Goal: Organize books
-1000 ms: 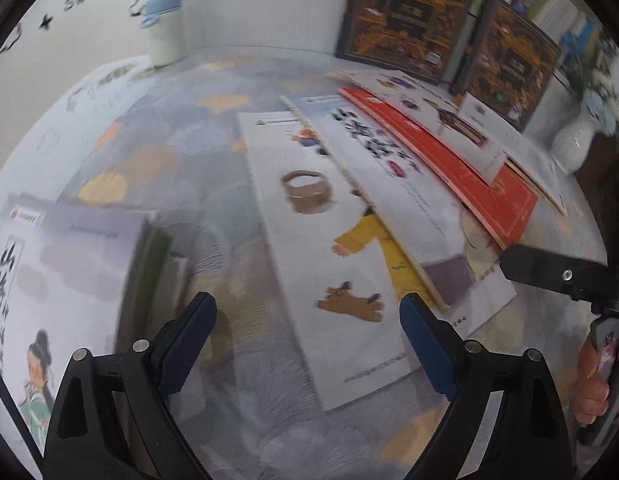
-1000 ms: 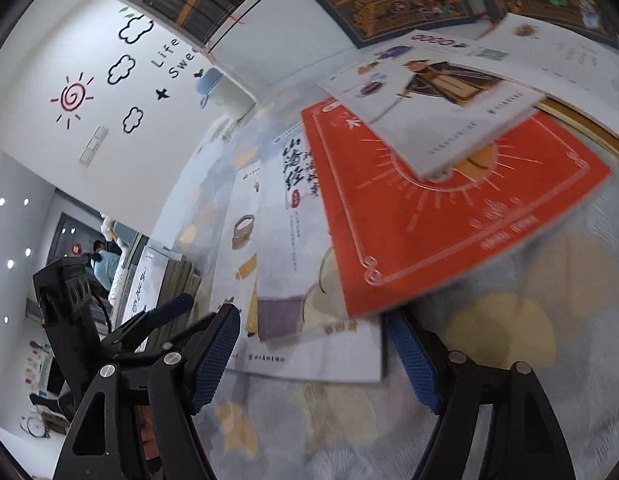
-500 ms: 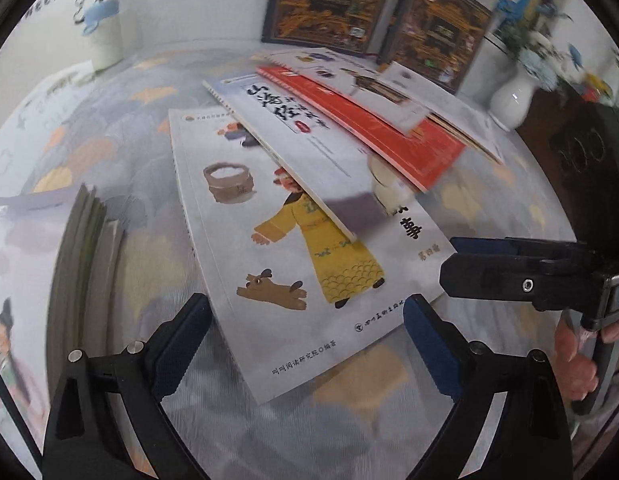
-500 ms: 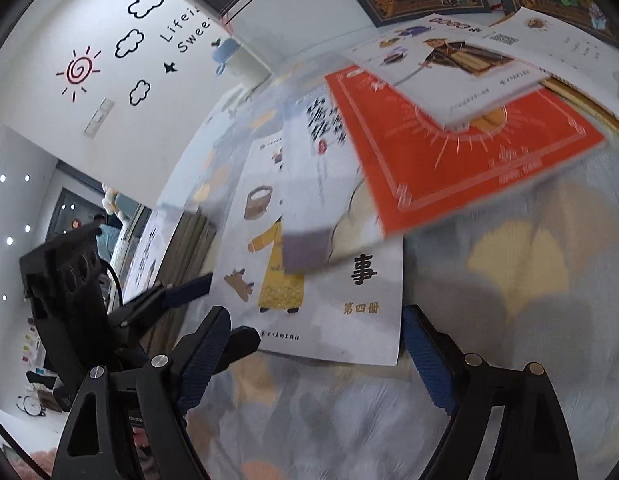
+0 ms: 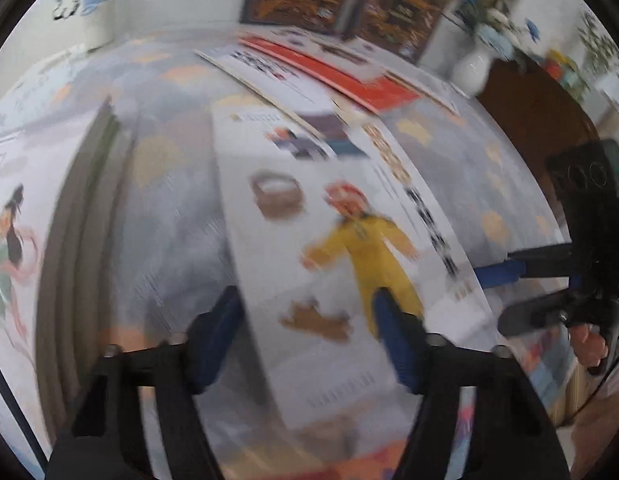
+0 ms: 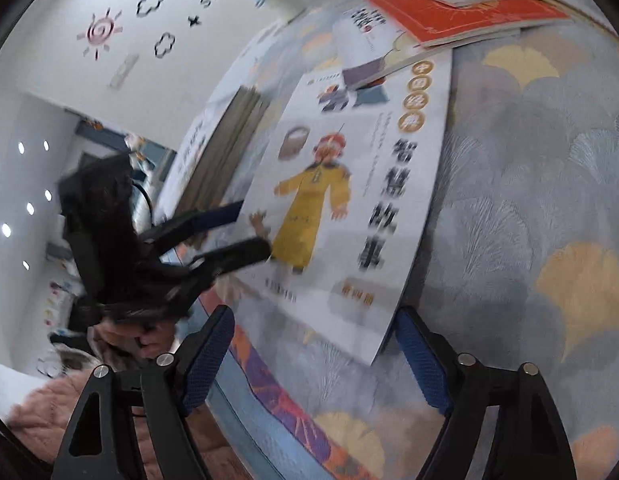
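Patterned worktop (image 6: 529,168) bearing fanned books for sorting. White storybook with yellow-robed figure (image 5: 349,248) at centre frame, slid loose. Left hand-held gripper (image 5: 305,312) just closing astride its left edge, not yet clamped; right hand-held gripper (image 6: 313,336) unclenched, narrowing below its lower edge.

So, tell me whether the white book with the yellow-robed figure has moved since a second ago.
Yes. The white book has slid out toward the table's near edge, from under the red book, which stayed put.
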Demonstrator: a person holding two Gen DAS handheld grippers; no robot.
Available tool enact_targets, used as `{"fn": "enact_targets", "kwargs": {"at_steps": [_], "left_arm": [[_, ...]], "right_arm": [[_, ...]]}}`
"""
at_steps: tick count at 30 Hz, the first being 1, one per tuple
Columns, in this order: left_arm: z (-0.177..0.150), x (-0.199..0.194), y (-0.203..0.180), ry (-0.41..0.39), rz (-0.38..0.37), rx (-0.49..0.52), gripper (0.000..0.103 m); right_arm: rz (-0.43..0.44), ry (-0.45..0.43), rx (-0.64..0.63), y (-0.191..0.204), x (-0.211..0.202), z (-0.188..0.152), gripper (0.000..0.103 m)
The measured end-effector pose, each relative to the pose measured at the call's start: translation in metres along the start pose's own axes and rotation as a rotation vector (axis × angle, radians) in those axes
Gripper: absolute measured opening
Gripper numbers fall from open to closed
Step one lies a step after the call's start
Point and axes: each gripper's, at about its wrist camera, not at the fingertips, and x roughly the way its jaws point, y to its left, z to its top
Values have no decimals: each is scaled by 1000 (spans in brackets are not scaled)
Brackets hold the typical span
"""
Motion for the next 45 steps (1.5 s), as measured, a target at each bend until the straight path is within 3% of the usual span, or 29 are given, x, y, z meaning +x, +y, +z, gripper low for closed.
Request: {"fn": "enact_targets", "kwargs": {"at_steps": [5, 8, 12, 13, 20, 21, 23, 24, 26, 34, 39, 45], "left_arm": [[15, 9, 10, -10, -38, -22, 59], [20, 13, 12, -27, -44, -35, 59], [29, 16, 22, -48, -77, -105, 54], [31, 17, 22, -44, -75, -105, 54], [32, 18, 12, -38, -6, -75, 54], [31, 18, 13, -41, 2, -79, 52], [29, 15, 14, -43, 32, -82, 38], [27, 13, 15, -42, 36, -83, 37], [23, 10, 16, -40, 28, -82, 32], [1, -4, 4, -2, -27, -63, 31], [-12, -7, -6, 28, -95, -56, 31], [-15, -12, -19, 25, -103, -23, 31]], "right_arm": [[108, -35, 73, -26, 4, 29, 64], [126, -45, 89, -39, 7, 39, 46], [135, -74, 139, -58, 7, 39, 11], [168, -92, 155, -65, 7, 37, 9], [127, -132, 131, -54, 4, 27, 10], [120, -138, 133, -53, 4, 25, 10], [103, -147, 135, -50, 4, 23, 11], [95, -148, 135, -48, 4, 23, 11], [78, -150, 137, -45, 2, 19, 12], [-12, -108, 37, -2, -7, -24, 16], [-62, -120, -9, 16, -22, -49, 15], [-84, -151, -19, 22, -31, -60, 15]]}}
